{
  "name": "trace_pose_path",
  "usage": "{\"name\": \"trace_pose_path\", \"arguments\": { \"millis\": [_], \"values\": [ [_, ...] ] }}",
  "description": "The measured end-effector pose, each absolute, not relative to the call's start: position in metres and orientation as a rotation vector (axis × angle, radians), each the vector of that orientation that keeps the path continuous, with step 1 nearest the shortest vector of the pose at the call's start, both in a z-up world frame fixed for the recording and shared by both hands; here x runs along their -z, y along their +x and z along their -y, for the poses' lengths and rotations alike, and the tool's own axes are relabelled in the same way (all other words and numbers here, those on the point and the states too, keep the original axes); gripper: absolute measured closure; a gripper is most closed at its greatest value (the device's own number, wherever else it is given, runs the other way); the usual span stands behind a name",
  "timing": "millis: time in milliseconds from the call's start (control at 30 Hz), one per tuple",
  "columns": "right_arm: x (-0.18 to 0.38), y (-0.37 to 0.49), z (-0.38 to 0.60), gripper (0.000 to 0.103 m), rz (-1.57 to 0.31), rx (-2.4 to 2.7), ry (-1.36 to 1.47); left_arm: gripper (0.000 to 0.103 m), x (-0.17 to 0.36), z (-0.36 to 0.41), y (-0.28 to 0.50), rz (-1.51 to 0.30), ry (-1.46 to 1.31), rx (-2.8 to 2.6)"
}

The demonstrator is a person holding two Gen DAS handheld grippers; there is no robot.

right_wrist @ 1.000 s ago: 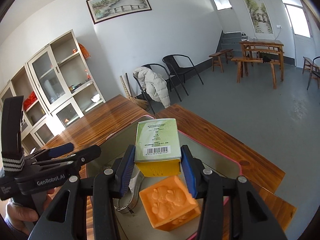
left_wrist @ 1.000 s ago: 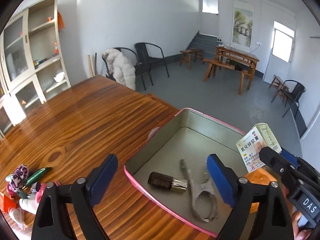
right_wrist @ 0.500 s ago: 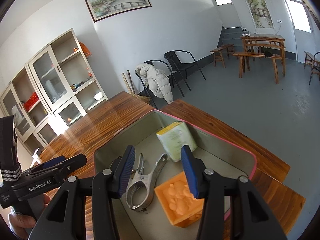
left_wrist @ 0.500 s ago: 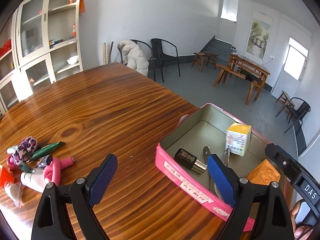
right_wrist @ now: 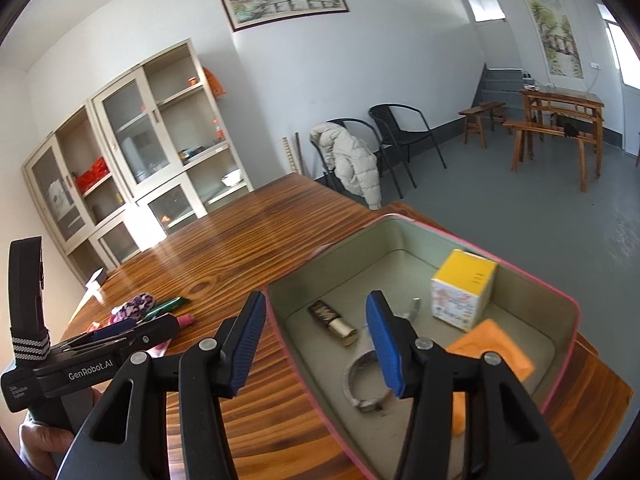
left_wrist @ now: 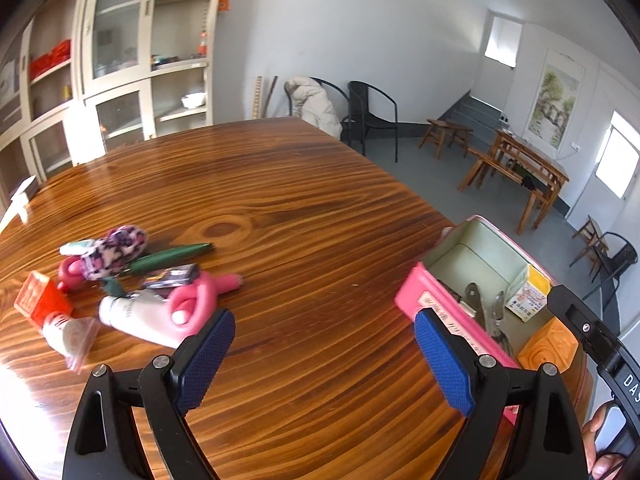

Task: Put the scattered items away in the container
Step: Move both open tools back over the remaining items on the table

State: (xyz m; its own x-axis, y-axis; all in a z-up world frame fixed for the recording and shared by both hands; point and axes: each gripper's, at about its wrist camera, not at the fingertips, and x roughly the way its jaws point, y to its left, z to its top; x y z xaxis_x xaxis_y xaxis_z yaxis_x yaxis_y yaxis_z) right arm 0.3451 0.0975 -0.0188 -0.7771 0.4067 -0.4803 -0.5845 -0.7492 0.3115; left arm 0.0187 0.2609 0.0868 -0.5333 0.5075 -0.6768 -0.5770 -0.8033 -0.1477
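Note:
A pink tin (right_wrist: 400, 232) with a grey inside sits at the table's right end. It holds a yellow-topped carton (right_wrist: 464, 292), an orange block (right_wrist: 496, 352), a small dark bottle (right_wrist: 332, 320) and a metal clamp (right_wrist: 360, 384). My right gripper (right_wrist: 316, 300) hangs over the tin's near left wall, its jaws opening with nothing between the pads. My left gripper (left_wrist: 323, 320) is wide open and empty over bare wood, between the tin (left_wrist: 424, 300) and a pile on the left. The pile includes a patterned fuzzy piece (left_wrist: 114, 248), green pen (left_wrist: 172, 256), pink looped item (left_wrist: 196, 300), white tube (left_wrist: 136, 316) and orange-red box (left_wrist: 40, 300).
The wooden table (left_wrist: 300, 200) runs back toward glass-door cabinets (left_wrist: 152, 60). Black chairs, one with a white jacket (right_wrist: 352, 160), stand beyond the far edge. A hand holds the left gripper's body (right_wrist: 80, 372) at the lower left of the right wrist view.
The right gripper let go of the carton, which now stands in the tin, and drew back. The left gripper swung left, away from the tin and toward the pile.

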Motion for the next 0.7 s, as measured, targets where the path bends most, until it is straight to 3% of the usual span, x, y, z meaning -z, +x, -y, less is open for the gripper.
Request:
{"name": "trace_pose_path", "arguments": {
  "millis": [467, 700],
  "values": [
    [0.029, 0.274, -0.039, 0.038, -0.538, -2.621, -0.707, 0.010, -0.077, -0.128, -0.040, 0.009, -1.090, -2.511],
    [0.036, 0.238, -0.019, 0.034, -0.490, -2.670, -0.802, 0.010, -0.072, -0.067, -0.073, 0.184, -1.160, -2.592]
  ]
}}
